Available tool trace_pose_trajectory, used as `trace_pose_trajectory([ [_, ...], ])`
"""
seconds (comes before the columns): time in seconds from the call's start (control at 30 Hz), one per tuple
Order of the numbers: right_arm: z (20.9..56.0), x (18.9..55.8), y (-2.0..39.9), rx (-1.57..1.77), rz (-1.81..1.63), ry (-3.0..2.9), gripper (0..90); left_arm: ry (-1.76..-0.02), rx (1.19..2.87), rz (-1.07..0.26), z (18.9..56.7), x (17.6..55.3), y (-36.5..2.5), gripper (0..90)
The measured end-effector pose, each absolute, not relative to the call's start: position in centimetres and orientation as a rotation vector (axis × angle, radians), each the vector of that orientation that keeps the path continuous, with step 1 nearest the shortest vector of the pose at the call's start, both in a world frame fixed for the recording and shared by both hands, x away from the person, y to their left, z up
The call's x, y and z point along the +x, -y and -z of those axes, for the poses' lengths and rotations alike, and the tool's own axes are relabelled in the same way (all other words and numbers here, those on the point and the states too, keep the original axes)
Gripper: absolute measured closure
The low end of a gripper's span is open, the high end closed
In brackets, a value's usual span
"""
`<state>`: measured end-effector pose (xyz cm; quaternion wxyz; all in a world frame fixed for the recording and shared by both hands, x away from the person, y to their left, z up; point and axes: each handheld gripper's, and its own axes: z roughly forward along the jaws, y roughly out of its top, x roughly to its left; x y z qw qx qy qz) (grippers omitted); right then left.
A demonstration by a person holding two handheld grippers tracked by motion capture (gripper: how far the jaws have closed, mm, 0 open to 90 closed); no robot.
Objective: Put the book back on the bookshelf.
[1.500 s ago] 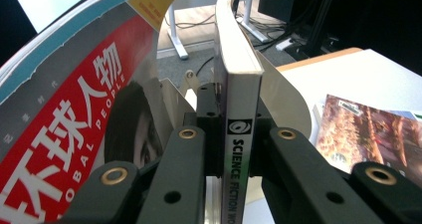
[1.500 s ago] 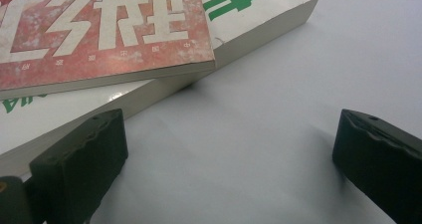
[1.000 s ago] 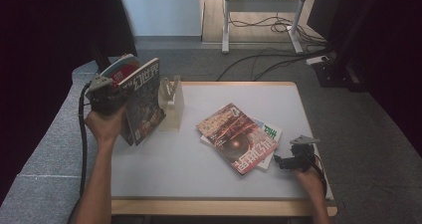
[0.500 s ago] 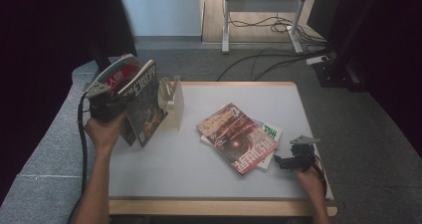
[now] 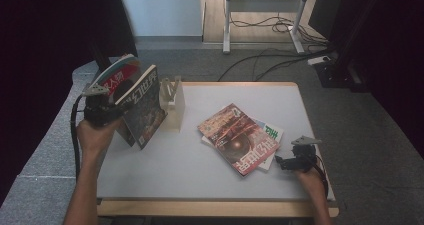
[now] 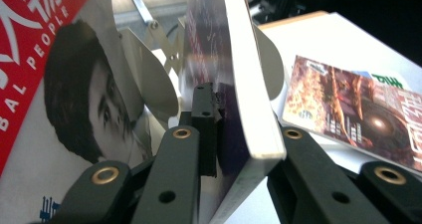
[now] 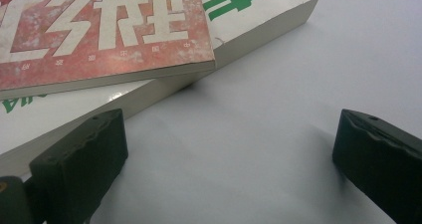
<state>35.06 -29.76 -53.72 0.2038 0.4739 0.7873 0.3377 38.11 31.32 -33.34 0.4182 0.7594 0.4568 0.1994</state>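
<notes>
Dark-covered thick paperback book (image 5: 142,107) stands upright at nine o'clock on the pale grey desk (image 5: 200,160), clamped in the left tongs (image 6: 234,134), whose jaws have just been easing apart. Right tongs (image 7: 229,159) gape wide, holding nothing, at four o'clock beside the red-covered magazine (image 5: 237,137).

Thick paperback book with a dark illustrated cover and cream page edges (image 5: 142,107), held upright and slightly tilted at the left end of the bench, spine side up, pinched near its lower corner. Seen edge-on between the black jaws in the left gripper view (image 6: 249,99), cover face toward the left jaw, cream page block toward the right. Standing just beside a red-and-white magazine with a face on its cover (image 5: 116,77) on its left, and next to a pale metal folding bookstand (image 5: 172,97) on its right.
</notes>
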Motion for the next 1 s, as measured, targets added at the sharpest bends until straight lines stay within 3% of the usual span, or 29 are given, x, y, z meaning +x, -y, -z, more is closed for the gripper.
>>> trace_pose_trajectory([
  [0.17, 53.7, 35.1, 29.8, 1.322, -0.943, -2.196, 0.4, -1.166, 1.933, -0.548, 33.0, 38.3, -30.8, 82.0],
  [0.47, 53.7, 35.1, 29.8, 1.323, -0.944, -2.196, 0.4, -1.215, 1.782, -0.576, 33.6, 39.3, -31.3, 82.8],
  [1.0, 53.7, 35.1, 29.8, 1.324, -0.942, -2.197, 0.4, -1.242, 1.693, -0.678, 33.7, 40.9, -30.2, 82.6],
])
